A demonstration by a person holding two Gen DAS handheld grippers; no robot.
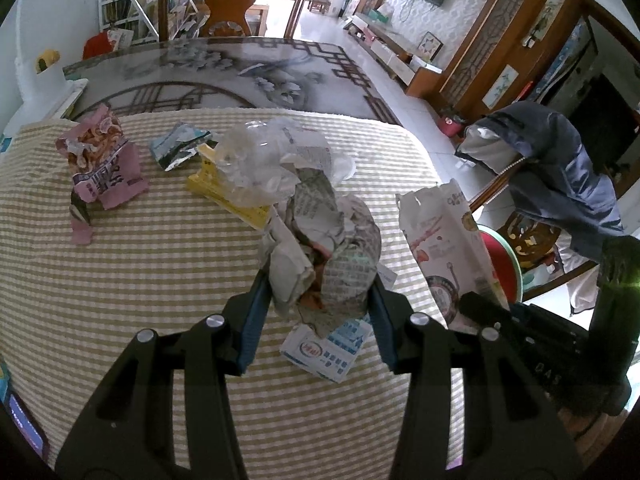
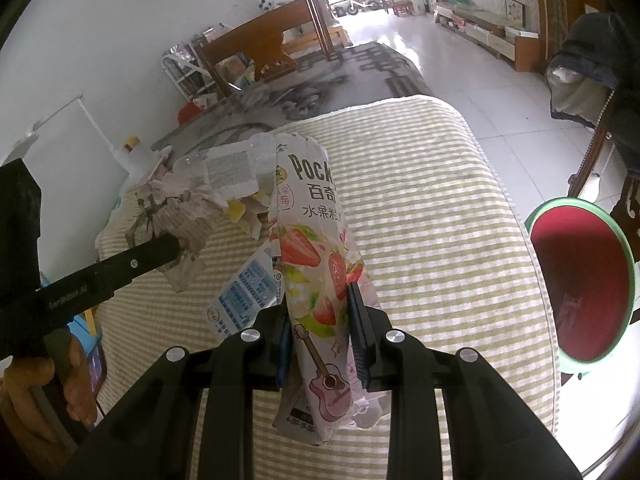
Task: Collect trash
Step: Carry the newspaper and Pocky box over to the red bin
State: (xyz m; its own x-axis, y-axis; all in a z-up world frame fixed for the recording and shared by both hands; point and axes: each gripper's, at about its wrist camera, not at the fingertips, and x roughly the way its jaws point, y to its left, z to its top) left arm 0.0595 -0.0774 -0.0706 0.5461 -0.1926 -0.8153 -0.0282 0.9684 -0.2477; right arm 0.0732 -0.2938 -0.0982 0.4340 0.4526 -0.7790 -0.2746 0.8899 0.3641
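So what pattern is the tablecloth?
The tablecloth has tan and white stripes, clearest in the left wrist view.

Black grippers (image 1: 318, 304) (blue-padded jaws, silver screws)

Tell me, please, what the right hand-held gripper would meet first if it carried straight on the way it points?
Probably the striped tablecloth: the right hand-held gripper, shut on the Pocky wrapper, points down over bare cloth. Depth is unclear.

The blue-and-white packet (image 1: 324, 350) lies partly hidden under the crumpled newspaper (image 1: 324, 252), its print perhaps unreadable.
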